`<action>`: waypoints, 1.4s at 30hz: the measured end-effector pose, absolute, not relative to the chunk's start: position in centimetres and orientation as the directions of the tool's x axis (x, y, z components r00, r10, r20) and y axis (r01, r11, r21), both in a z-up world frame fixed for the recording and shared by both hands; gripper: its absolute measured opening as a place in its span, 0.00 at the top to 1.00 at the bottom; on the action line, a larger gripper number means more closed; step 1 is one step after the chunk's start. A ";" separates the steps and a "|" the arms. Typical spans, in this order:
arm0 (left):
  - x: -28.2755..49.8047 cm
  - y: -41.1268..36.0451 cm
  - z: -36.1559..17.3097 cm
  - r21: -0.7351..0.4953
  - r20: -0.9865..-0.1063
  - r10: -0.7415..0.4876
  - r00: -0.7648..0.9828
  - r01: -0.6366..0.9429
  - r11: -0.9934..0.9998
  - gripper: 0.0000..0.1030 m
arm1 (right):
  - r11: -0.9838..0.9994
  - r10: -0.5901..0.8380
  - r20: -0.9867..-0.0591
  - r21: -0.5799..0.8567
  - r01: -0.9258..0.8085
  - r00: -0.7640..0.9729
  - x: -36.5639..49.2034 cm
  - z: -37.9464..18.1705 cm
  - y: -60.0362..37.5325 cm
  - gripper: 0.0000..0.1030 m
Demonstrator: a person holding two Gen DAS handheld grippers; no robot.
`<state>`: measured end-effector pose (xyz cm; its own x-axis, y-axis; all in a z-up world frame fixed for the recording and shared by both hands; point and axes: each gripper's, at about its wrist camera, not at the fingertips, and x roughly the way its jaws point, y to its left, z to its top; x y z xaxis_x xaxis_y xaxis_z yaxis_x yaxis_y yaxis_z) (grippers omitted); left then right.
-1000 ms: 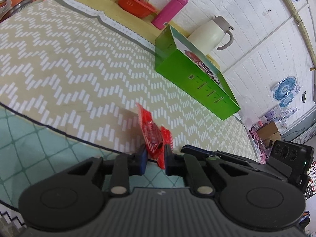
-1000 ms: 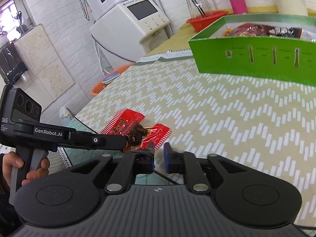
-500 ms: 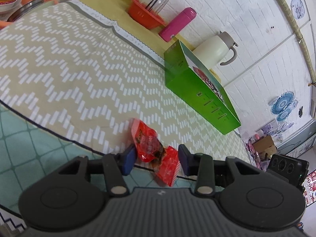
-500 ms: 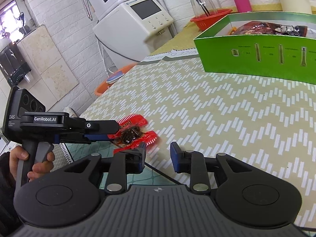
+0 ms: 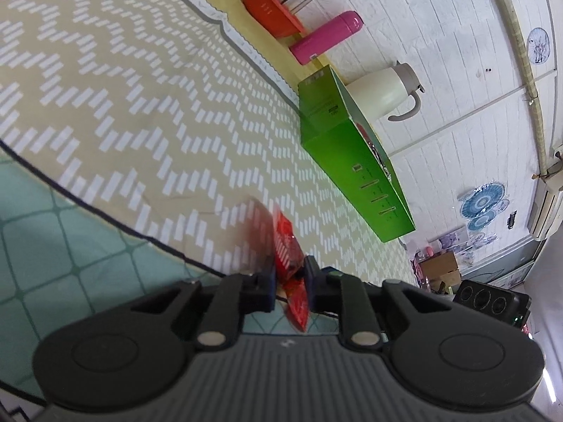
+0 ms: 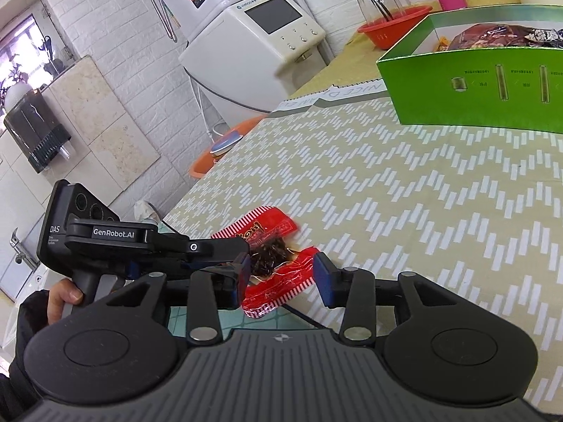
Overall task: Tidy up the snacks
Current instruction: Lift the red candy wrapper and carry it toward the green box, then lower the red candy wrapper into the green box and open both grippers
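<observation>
A red snack packet [image 5: 288,256] with dark contents lies at the near edge of the zigzag-patterned table mat [image 5: 140,105]. My left gripper [image 5: 290,276] has the packet edge-on between its pads; its jaws are closing and the pads touch the wrapper. In the right wrist view the same packet [image 6: 271,242] shows, with the left gripper [image 6: 242,262] reaching in from the left. My right gripper [image 6: 281,276] stands over the packet's near end, jaws opening, pads well off the wrapper. A green box [image 6: 475,105] holding a dark snack bag [image 6: 492,33] sits farther back.
Behind the green box [image 5: 352,161] stand a white jug [image 5: 380,93], a pink bottle [image 5: 325,37] and an orange basket [image 5: 272,10] with a glass carafe. A white dispenser [image 6: 253,28] and an orange stool [image 6: 225,151] are left of the table. A person's hand [image 6: 65,297] holds the left gripper.
The left jaws let go of the packet, widened, then narrowed onto it again while the gripper rolled. The right jaws spread from nearly shut to wide. The packet shifted toward the table's edge.
</observation>
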<state>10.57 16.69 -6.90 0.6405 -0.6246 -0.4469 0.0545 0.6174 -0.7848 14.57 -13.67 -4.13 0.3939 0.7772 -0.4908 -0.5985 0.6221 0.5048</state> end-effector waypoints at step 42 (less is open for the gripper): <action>17.4 2.8 7.3 -0.530 -0.414 -0.624 0.663 0.381 0.757 1.00 | 0.810 0.546 -0.334 -0.021 -0.585 0.768 13.3 3.5 -16.8 0.51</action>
